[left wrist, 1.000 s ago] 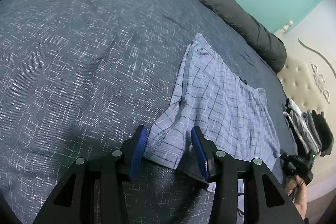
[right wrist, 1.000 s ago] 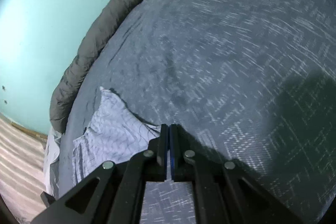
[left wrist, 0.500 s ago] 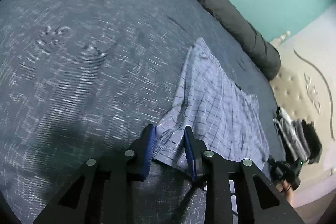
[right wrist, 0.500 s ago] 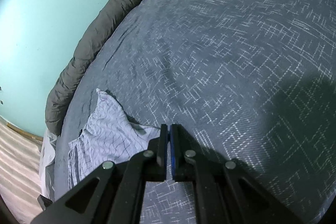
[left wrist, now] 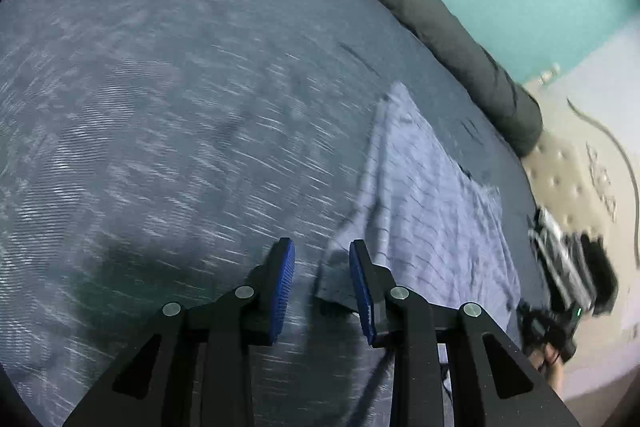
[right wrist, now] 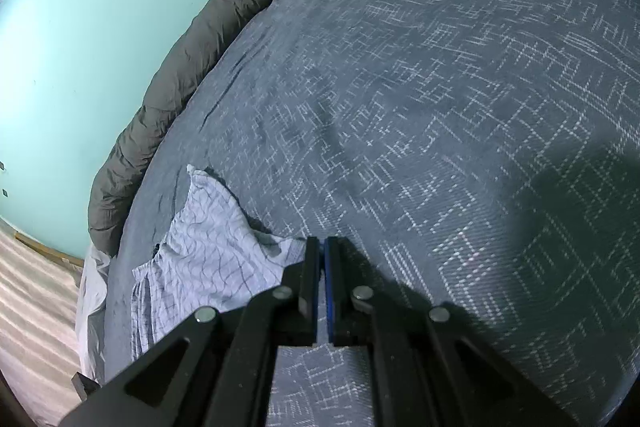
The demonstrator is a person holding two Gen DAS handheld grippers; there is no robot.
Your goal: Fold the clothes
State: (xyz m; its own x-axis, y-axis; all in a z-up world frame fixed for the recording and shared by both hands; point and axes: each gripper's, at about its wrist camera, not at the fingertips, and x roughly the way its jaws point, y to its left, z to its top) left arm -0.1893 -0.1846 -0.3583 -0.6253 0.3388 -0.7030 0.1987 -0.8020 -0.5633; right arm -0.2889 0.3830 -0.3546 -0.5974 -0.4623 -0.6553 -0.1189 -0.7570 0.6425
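Left gripper (left wrist: 322, 281) stood with jaws apart, the corner of the checked garment (left wrist: 432, 211) between its blue pads untouched. Right gripper (right wrist: 322, 277) was closed beside the garment's edge, gripping nothing visible. Garment lay flat on the blue bedspread (left wrist: 180, 107), near the grey rolled duvet (right wrist: 192, 67).

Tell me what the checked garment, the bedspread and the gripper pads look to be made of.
Checked garment: thin woven cloth, probably cotton, matte; it creases softly.
Bedspread: heavier woven fabric, grey-blue, with a pale thread pattern in the weave.
Blue pads of the left gripper: ribbed, likely rubber or soft plastic; the black fingers look like hard matte plastic.
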